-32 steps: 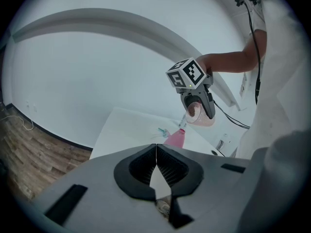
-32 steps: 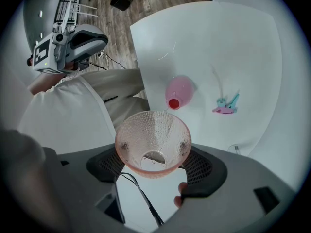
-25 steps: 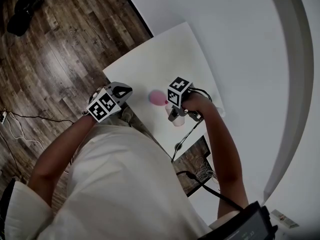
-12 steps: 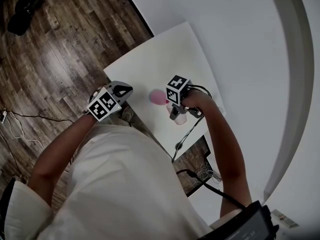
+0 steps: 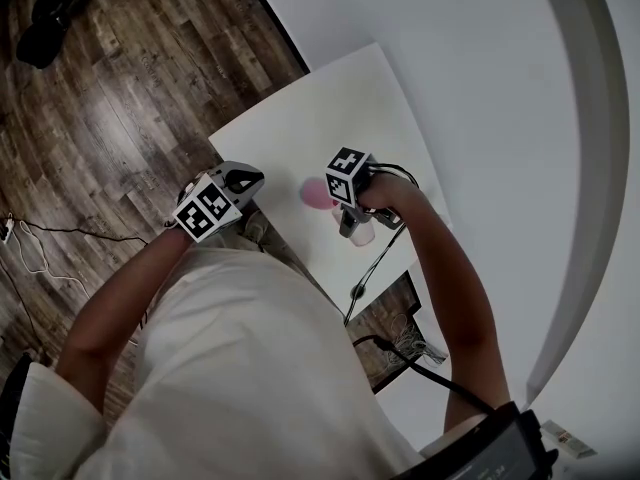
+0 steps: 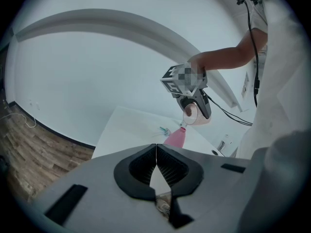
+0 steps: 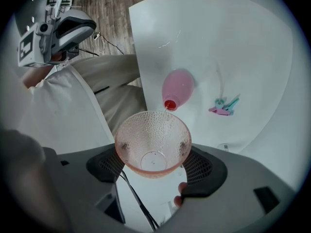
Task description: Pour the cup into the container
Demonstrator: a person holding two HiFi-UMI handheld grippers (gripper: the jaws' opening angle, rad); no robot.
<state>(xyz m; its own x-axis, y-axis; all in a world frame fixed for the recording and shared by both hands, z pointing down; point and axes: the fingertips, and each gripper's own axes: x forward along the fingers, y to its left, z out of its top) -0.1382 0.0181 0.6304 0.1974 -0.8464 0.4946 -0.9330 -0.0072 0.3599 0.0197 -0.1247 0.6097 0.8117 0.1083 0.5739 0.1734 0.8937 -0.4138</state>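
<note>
A clear pink dimpled cup (image 7: 152, 144) is clamped between the pads of my right gripper (image 7: 152, 160) and tipped with its mouth toward the camera. Its rim hangs just over the red mouth of a pink bottle-shaped container (image 7: 177, 89) standing on the white table (image 7: 233, 42). A thin stream runs from rim to mouth. The left gripper view shows the same cup (image 6: 194, 114) above the container (image 6: 175, 138). My left gripper (image 6: 155, 152) is shut and empty, held back near the person's body (image 5: 240, 181). In the head view, the right gripper (image 5: 352, 226) sits beside the container (image 5: 316, 194).
Small teal and pink clips (image 7: 224, 106) lie on the table to the right of the container. The table's near edge (image 5: 290, 243) runs close to the person's lap. A black cable (image 5: 375, 268) hangs off the right gripper. Wooden floor (image 5: 120, 98) lies to the left.
The right gripper with the cup has shifted a little left toward the container and turned further. The left gripper has stayed where it was.
</note>
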